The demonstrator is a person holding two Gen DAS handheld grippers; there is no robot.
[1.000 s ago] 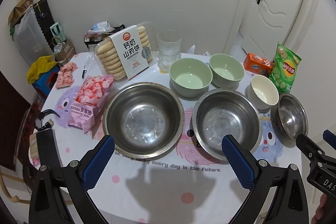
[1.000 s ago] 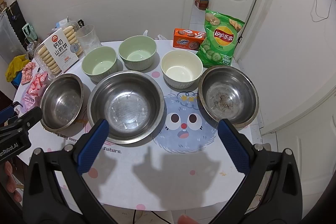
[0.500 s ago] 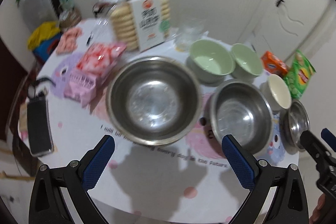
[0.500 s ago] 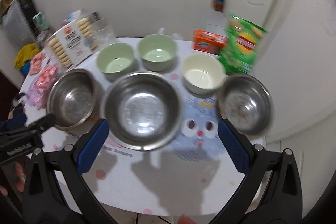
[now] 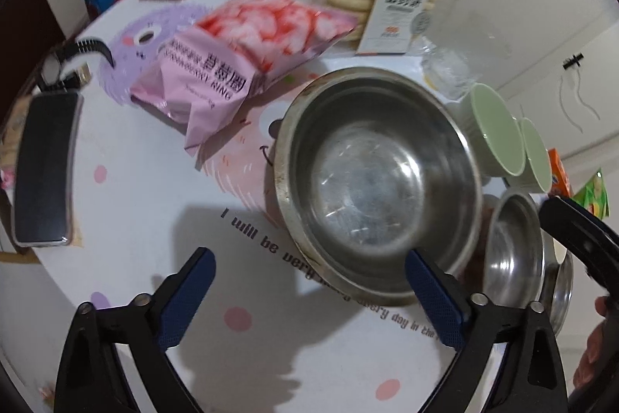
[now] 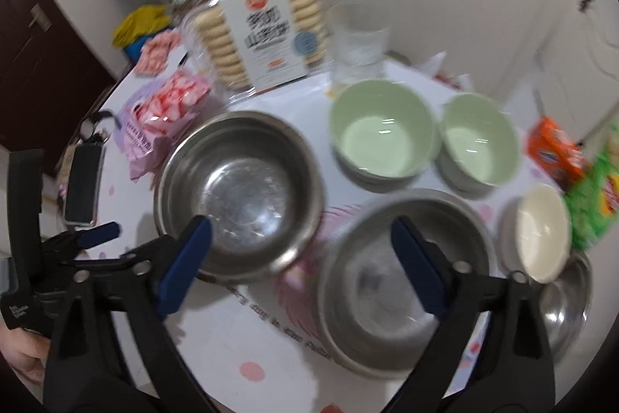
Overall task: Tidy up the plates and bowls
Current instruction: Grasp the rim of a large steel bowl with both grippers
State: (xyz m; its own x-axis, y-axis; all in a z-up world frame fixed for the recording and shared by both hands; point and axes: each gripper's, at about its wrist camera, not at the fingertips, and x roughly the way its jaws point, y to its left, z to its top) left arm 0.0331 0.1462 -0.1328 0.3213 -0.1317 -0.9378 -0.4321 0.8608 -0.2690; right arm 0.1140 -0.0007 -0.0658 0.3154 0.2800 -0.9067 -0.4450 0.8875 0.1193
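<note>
Item: my left tongs (image 5: 309, 291) and right tongs (image 6: 301, 260), both wide, just narrowing, empty. Each should straddle a steel bowl (image 5: 381, 180) rim squarely before closing.

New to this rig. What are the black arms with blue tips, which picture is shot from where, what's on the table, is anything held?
No robot: a person carries a handheld two-finger clamp in each hand, with a fisheye camera looking along its fingers. One picture is from the left tool, the other from the right tool; the blue pads are the fingertips.

The table holds three steel bowls: a large steel bowl, a second steel bowl and a third at the far right. Behind them sit two green bowls and a cream bowl, plus snack packs and a phone.

Nothing is held. Both tools are open above the table, though their jaws have just been closing slightly with nothing gripped.
</note>
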